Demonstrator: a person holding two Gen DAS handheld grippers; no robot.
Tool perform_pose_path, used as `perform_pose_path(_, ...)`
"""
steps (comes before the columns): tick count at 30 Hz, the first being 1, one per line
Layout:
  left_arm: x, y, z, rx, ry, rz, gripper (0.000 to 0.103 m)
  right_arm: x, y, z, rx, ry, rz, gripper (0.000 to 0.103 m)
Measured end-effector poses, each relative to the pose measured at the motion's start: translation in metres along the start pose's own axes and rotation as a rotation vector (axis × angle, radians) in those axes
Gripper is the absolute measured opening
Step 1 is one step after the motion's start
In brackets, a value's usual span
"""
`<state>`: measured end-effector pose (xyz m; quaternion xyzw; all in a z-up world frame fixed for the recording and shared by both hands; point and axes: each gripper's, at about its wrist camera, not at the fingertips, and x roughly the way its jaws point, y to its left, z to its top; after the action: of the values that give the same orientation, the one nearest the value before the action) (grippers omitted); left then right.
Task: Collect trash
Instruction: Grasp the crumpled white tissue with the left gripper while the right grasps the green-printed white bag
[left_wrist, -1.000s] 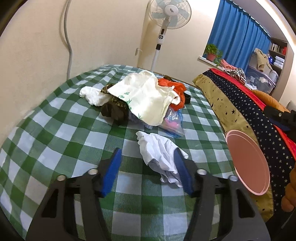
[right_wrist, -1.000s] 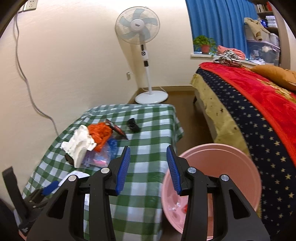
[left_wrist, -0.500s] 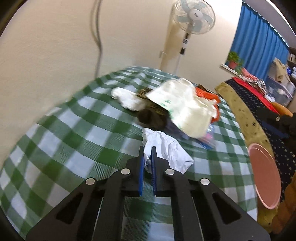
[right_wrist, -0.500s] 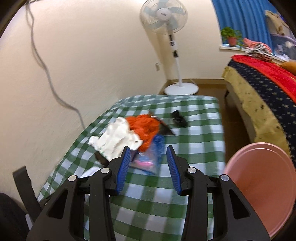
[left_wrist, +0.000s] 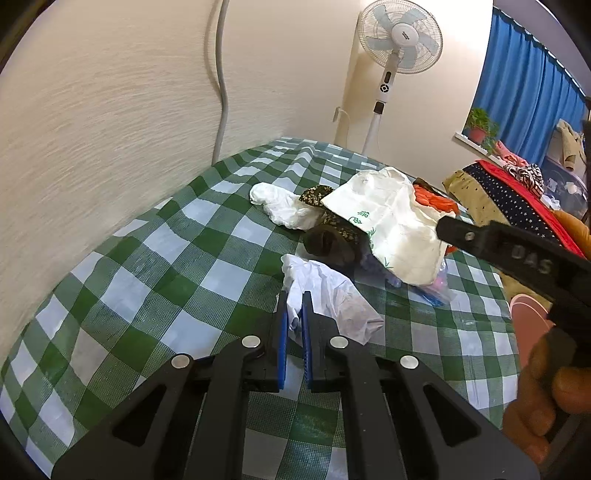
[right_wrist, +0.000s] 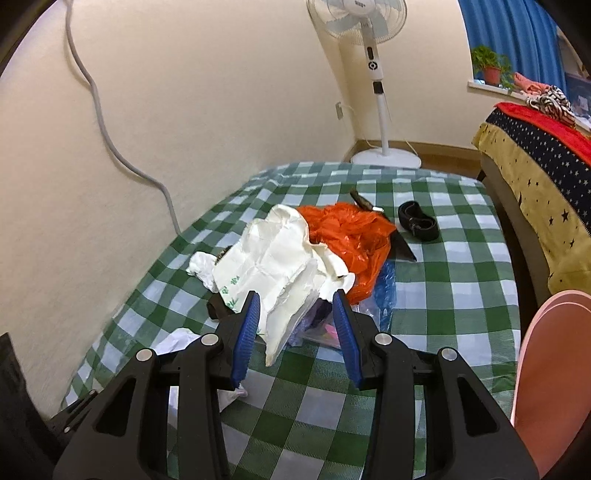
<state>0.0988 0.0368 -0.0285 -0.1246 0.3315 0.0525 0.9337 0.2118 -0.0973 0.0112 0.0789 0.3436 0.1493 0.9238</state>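
— Two grippers, so where does each stand?
— Left gripper (left_wrist: 294, 308) is clamped on the near edge of the crumpled white paper (left_wrist: 332, 295), which lies on the checked tablecloth (left_wrist: 166, 266) just in front of the trash pile (left_wrist: 384, 229). The paper's long axis runs from the pads away toward the pile, slanting right.
— And its pose?
— Tilted downward over the cloth, pads nearly touching.
— The other one?
— Right gripper (right_wrist: 297, 319) hangs angled down at the pile's near side, jaws partly apart and gripping nothing; the white bag (right_wrist: 273, 269) shows between them, though contact is hard to judge. A hand (left_wrist: 546, 391) carries it. Right of the pile, a pink bin (right_wrist: 554, 373) sits beyond the cloth's edge.
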Motion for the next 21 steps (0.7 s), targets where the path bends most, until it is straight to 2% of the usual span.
perform_pose_path(5, -0.001, 0.001, 0.000, -0.001, 0.000, -0.003, 0.007, 0.007, 0.000, -0.001, -0.004, 0.025, -0.012, 0.040)
perform_pose_path(6, -0.002, 0.001, 0.000, -0.001, -0.001, -0.004, 0.007, 0.008, 0.000, -0.001, -0.003, 0.030, -0.012, 0.034)
perform_pose_path(7, -0.002, 0.001, 0.000, -0.001, -0.002, -0.005, 0.007, 0.010, 0.000, -0.002, -0.005, 0.041, -0.010, 0.023)
perform_pose_path(10, -0.004, 0.001, 0.001, 0.000, -0.005, -0.009, 0.007, 0.010, 0.001, -0.002, -0.017, 0.045, -0.022, 0.005)
perform_pose_path(12, -0.005, 0.001, 0.001, -0.001, -0.008, -0.014, 0.007, 0.006, 0.001, -0.002, -0.021, 0.038, -0.020, 0.002)
perform_pose_path(21, -0.019, -0.002, 0.002, 0.011, -0.031, -0.033, 0.006, -0.029, -0.002, 0.000, -0.035, -0.022, -0.042, 0.002)
